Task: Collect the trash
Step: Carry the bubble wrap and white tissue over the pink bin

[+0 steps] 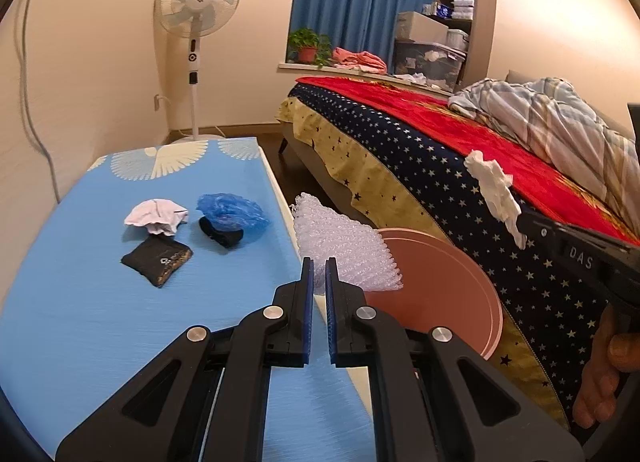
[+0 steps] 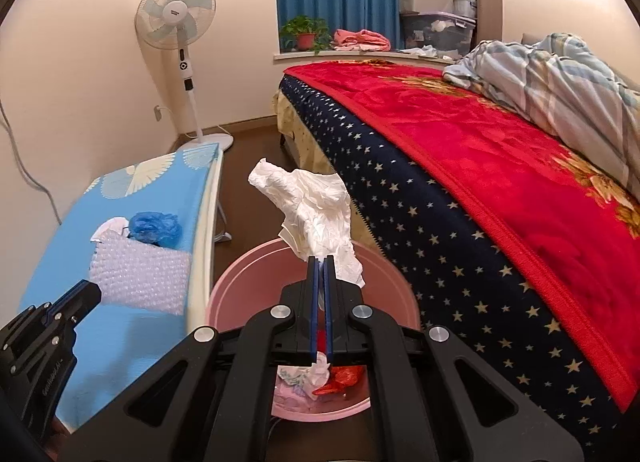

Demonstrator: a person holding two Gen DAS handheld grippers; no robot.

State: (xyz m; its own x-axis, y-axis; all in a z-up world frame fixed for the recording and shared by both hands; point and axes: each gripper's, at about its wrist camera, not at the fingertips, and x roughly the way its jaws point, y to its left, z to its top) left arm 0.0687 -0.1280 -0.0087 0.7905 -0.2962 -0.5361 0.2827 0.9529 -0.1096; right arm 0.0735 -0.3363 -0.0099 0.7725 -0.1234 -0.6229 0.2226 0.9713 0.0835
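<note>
While the right claw grips a white tissue above the pink bin, the left claw pinches bubble wrap beside the bench. Some trash is already in the bin; approx. four pcs, incl. a blue bag, remain on the bench.

The room is enclosed by cream walls lit warmly. A white pedestal fan is stood in the corner on a dark wood floor. The window is covered by blue curtains, with a potted plant set on its sill. A bed is spread with a red blanket over starred navy cloth.
</note>
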